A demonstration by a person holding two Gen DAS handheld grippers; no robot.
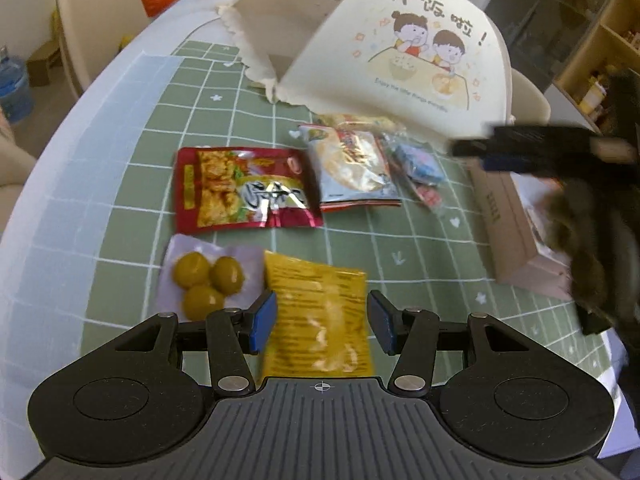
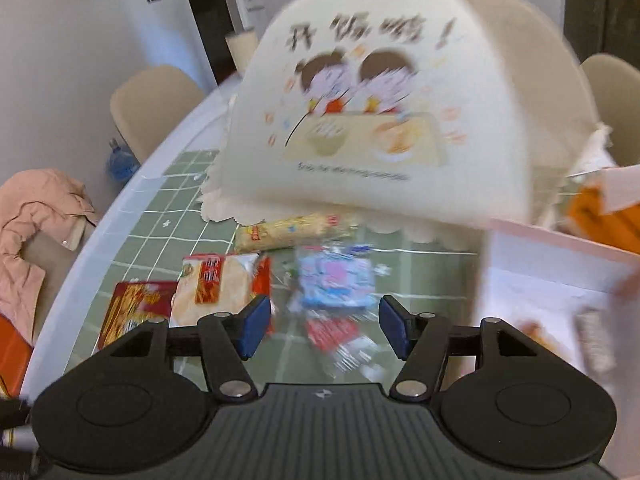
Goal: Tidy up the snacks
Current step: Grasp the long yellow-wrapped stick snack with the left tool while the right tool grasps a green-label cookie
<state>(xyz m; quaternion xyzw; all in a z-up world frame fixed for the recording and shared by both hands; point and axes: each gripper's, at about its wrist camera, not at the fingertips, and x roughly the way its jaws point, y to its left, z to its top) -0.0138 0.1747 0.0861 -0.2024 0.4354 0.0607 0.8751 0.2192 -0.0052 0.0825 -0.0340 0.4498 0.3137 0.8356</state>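
My left gripper (image 1: pixel 322 322) hangs open just above a yellow snack packet (image 1: pixel 316 300) that lies flat on the green grid mat (image 1: pixel 420 256). The packet shows between the blue pads, which do not press it. To its left is a clear packet with three yellow balls (image 1: pixel 204 276), and beyond it a red foil packet (image 1: pixel 244 188) and a rice-cracker packet (image 1: pixel 352 168). My right gripper (image 2: pixel 326 326) is open over a clear bag of blue and red sweets (image 2: pixel 336 280), with nothing gripped. It also shows as a dark blur, the right gripper (image 1: pixel 472 148), at the right of the left wrist view.
A cream fabric food cover (image 2: pixel 380 120) with a cartoon print stands tilted behind the snacks. An open pink-lined box (image 2: pixel 540 280) sits at the right. A long yellowish pack (image 2: pixel 292 228) lies under the cover's edge. Chairs (image 1: pixel 96 20) ring the table, and a pink jacket (image 2: pixel 36 216) lies at the left.
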